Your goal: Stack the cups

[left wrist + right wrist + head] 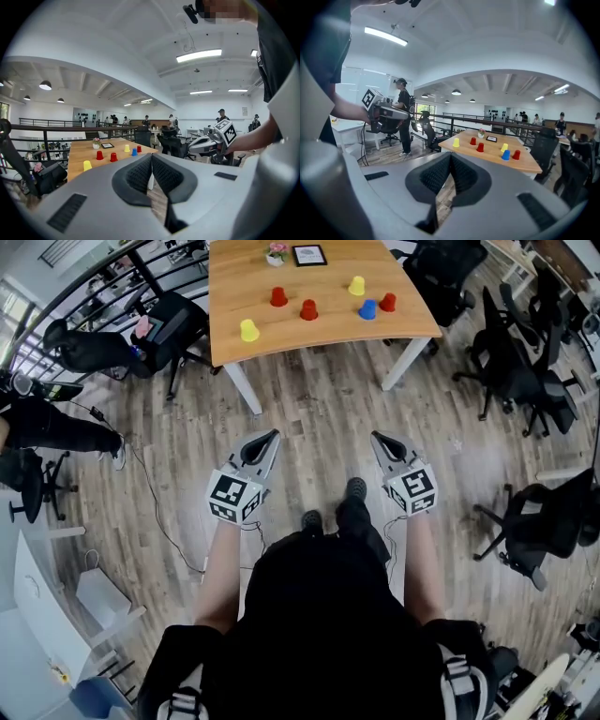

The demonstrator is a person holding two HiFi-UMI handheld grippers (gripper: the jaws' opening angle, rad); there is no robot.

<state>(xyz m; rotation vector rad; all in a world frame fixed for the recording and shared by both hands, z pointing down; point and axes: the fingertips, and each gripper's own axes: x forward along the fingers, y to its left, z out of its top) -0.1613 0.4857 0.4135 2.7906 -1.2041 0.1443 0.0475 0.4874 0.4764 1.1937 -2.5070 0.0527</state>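
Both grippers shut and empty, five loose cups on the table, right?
Six, not five: the head view shows three red cups, two yellow cups and one blue cup on the table. The left gripper and right gripper are shut and empty.

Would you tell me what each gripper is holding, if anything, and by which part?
Nothing is held: the left gripper and right gripper are both shut and empty; the cups sit on the table.

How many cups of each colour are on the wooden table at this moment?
Red cups: 3
Yellow cups: 2
Blue cup: 1
Total: 6
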